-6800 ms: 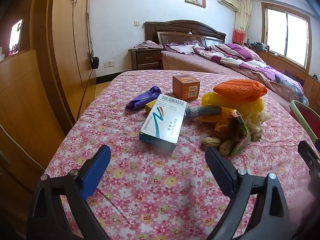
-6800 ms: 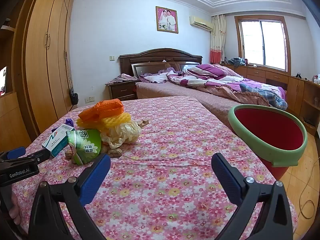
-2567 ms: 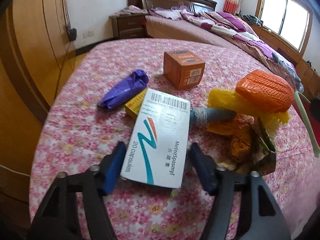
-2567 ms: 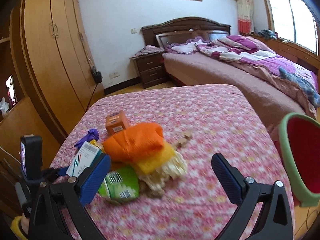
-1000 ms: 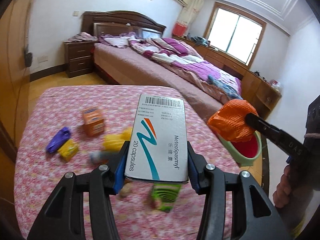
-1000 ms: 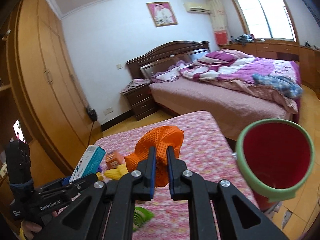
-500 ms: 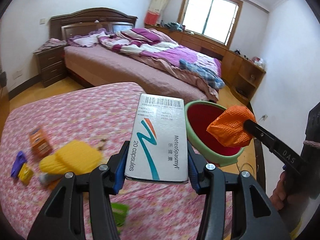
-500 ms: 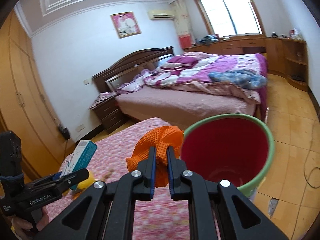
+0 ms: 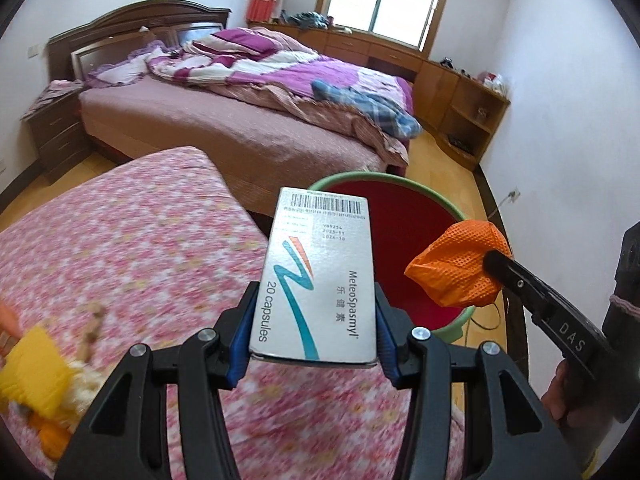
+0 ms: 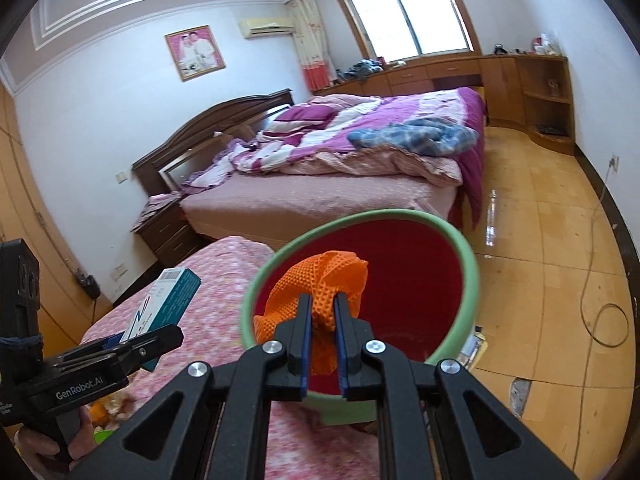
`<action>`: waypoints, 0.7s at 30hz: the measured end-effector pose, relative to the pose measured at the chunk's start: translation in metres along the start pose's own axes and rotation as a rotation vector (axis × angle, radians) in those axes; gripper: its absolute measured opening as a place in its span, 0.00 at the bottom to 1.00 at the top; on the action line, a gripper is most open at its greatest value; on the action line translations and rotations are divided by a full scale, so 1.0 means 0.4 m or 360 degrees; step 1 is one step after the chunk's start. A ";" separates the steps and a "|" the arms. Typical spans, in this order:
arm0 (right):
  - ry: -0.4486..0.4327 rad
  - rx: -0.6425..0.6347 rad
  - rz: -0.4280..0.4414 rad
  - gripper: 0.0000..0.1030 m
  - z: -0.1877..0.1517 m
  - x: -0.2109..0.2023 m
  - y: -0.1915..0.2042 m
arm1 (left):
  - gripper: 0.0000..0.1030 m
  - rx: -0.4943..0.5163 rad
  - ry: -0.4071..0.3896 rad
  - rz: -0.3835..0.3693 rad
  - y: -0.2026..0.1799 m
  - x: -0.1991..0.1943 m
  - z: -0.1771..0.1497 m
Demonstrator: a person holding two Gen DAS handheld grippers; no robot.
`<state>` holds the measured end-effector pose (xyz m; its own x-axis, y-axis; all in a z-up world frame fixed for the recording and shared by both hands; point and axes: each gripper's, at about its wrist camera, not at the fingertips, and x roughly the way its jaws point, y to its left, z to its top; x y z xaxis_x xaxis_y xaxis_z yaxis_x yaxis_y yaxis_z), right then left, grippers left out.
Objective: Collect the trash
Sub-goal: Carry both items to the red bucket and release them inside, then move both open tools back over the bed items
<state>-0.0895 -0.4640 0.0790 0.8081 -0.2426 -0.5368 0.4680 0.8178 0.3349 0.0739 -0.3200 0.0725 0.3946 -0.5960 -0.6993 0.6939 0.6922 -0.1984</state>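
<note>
A home bedroom is being shown: a double bed [image 10: 320, 184] with a carved wooden headboard [image 10: 208, 144] and a rumpled purple quilt [image 10: 380, 120], a bedside cabinet [image 10: 168, 228], a framed portrait [image 10: 195, 57], a wall air conditioner [image 10: 266, 28] and a curtained window [image 10: 404, 8].

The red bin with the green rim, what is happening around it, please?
A person is collecting trash with a claw in each hand. The left claw is shut on a white medicine box, held above the flowered table near the bin. The right claw is shut on an orange mesh wad, held in front of the bin's open mouth. Neither has been dropped in yet. More trash lies on the table.
</note>
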 end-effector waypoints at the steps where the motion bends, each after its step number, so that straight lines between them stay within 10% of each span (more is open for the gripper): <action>1: 0.0003 0.0007 -0.0014 0.12 -0.001 0.005 -0.010 | 0.51 0.0013 0.0012 -0.0009 -0.010 0.021 0.006; 21: 0.0053 0.0123 -0.0053 0.27 -0.019 0.054 -0.089 | 0.56 0.0091 0.0068 -0.0032 -0.076 0.134 0.023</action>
<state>-0.0913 -0.4944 0.0498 0.7800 -0.2505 -0.5734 0.5215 0.7666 0.3746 0.0795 -0.3767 0.0475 0.3550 -0.5906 -0.7247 0.7350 0.6553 -0.1740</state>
